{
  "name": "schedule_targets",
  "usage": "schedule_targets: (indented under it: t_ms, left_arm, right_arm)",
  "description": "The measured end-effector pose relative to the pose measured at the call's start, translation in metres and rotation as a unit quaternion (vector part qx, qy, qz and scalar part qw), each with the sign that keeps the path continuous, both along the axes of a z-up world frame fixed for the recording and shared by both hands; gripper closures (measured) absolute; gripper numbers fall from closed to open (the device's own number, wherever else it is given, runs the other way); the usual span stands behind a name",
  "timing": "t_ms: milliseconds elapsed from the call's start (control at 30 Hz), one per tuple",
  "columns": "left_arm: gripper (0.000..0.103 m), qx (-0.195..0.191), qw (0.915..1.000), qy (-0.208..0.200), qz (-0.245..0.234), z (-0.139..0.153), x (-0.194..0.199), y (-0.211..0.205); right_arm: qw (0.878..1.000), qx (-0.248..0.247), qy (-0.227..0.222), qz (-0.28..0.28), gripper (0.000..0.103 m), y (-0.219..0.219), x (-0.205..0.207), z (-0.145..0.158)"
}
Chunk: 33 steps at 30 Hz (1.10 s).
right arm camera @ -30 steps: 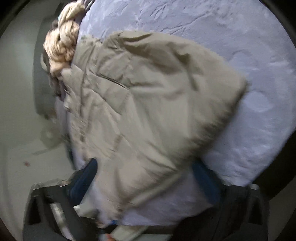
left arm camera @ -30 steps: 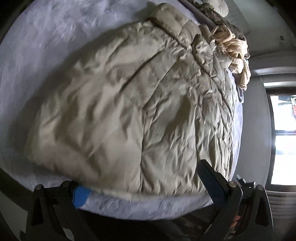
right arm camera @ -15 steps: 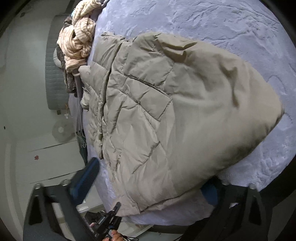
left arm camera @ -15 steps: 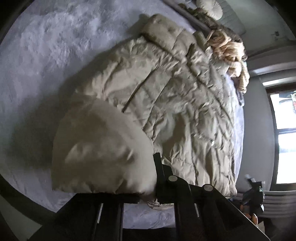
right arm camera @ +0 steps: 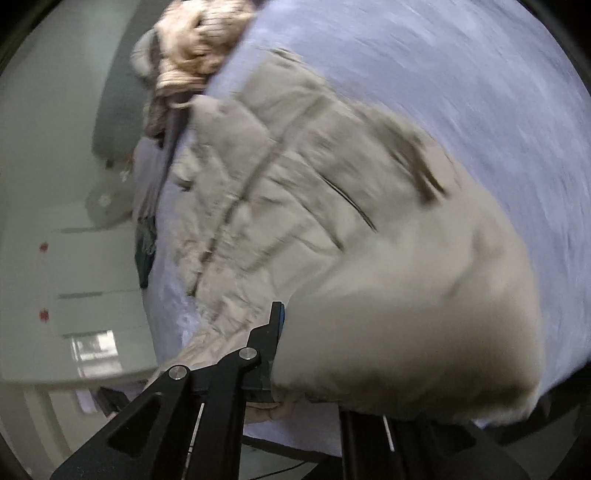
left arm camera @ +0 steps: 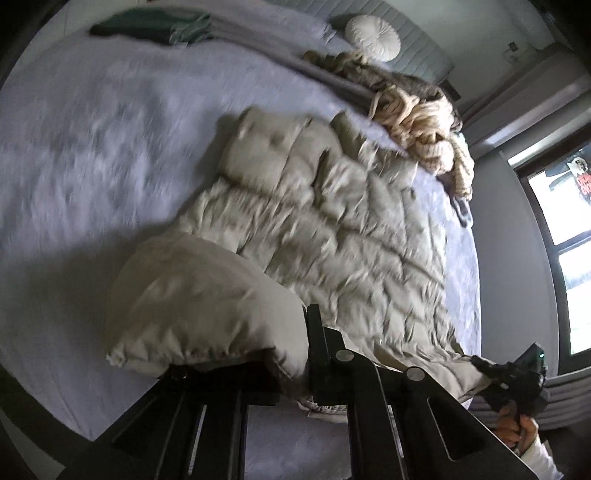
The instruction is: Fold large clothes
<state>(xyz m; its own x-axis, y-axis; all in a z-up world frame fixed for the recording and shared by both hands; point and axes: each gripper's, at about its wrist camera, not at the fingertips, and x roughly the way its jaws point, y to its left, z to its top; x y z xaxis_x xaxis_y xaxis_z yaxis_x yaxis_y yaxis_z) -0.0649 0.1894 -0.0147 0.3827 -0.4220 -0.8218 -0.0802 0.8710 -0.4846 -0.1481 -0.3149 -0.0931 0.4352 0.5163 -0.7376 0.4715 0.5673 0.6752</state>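
On the bed [left arm camera: 74,155], near its foot edge, lies the beige puffer jacket [left arm camera: 332,236], spread flat except for the near hem, which is lifted at both corners. Left gripper [left arm camera: 295,365] is clamped on the hem corner on its side; right gripper [right arm camera: 275,365] has just been closing and now pinches the other hem corner, fabric bunched between its jaws. Judgement: the jacket is light, soft and bulky, its shell probably slick, so it will billow and spring back after a fold. Hold at the stitched hem, not the padded panels, and press the fold down. No containers in view. Beyond the jacket's collar sits a heap of cream knitwear [left arm camera: 424,122], and further back a folded dark green garment [left arm camera: 151,26].
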Motion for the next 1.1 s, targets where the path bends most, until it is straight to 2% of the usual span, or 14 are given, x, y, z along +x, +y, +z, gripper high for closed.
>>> schedule_targets:
  t_ms: [300, 433, 600, 867, 1000, 1100]
  left_arm:
    - [0.091, 0.009, 0.9964, -0.067, 0.052, 0.056, 0.059, -0.012]
    - [0.091, 0.015, 0.9953, -0.081, 0.051, 0.062, 0.093, -0.017]
    - [0.091, 0.02, 0.9958, -0.085, 0.028, 0.062, 0.155, -0.018]
    - [0.091, 0.044, 0.9966, -0.07, -0.006, 0.032, 0.249, -0.031]
    - [0.091, 0.057, 0.9963, -0.062, -0.018, -0.003, 0.291, -0.038]
    - [0.091, 0.07, 0.9963, -0.047, -0.02, -0.042, 0.32, -0.043]
  right_arm:
    - [0.991, -0.045, -0.098, 0.075, 0.095, -0.005, 0.096, 0.067]
    - [0.986, -0.067, -0.123, 0.089, 0.095, -0.006, 0.142, 0.084]
    - [0.979, -0.106, -0.146, 0.095, 0.095, 0.001, 0.193, 0.097]
    - [0.98, -0.13, -0.13, 0.074, 0.095, 0.001, 0.271, 0.068]
    - [0.983, -0.129, -0.112, 0.062, 0.095, -0.007, 0.306, 0.037]
    - [0.985, -0.131, -0.094, 0.055, 0.095, -0.008, 0.329, 0.008]
